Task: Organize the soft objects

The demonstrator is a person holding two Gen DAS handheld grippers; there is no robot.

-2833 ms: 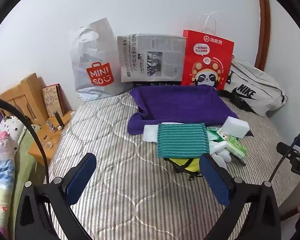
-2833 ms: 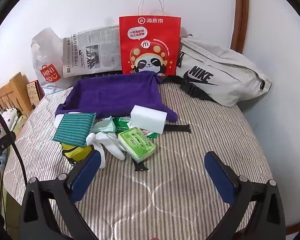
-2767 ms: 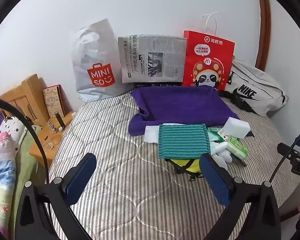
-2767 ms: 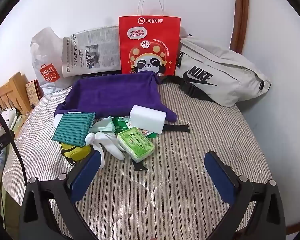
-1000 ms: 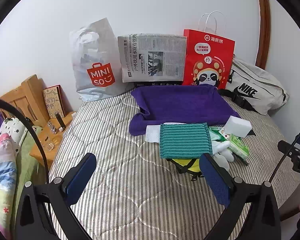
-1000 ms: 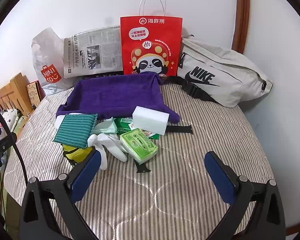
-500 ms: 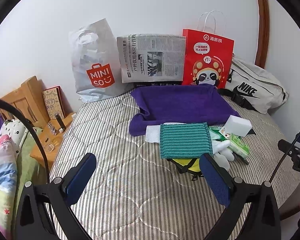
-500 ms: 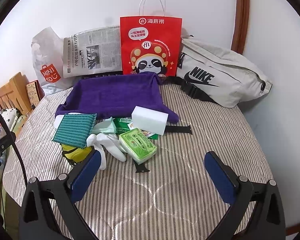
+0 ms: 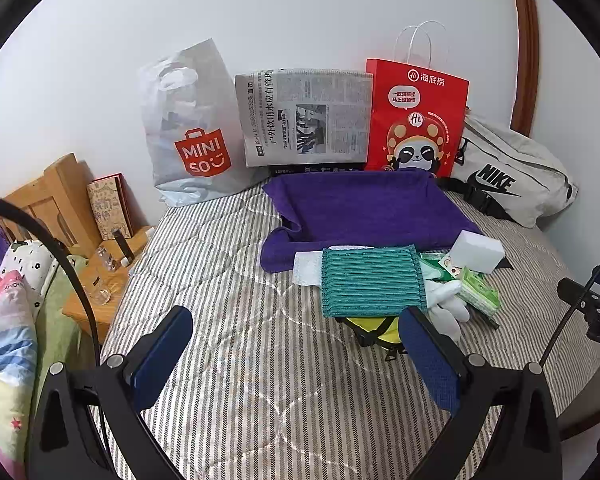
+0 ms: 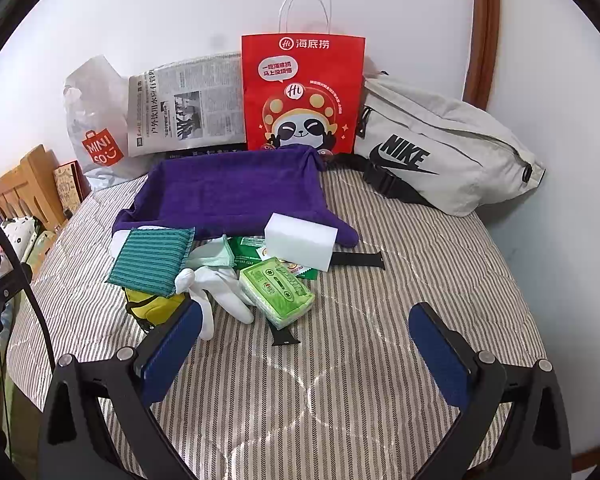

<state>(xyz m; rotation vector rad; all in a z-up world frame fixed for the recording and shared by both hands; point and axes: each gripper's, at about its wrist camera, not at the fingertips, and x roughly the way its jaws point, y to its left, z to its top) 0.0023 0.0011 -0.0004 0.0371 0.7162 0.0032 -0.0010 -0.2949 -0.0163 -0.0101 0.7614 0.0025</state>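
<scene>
A pile of soft things lies mid-bed: a teal ribbed cloth on top of a yellow pouch, white gloves, a green tissue pack and a white sponge block. A purple towel is spread behind them. My left gripper is open and empty, in front of the teal cloth. My right gripper is open and empty, in front of the tissue pack.
Against the wall stand a Miniso bag, a newspaper, a red panda paper bag and a grey Nike bag. A black strap lies beside the sponge. A wooden bedside shelf is at the left.
Both grippers stay open and nearly still. The views shift only slightly.
</scene>
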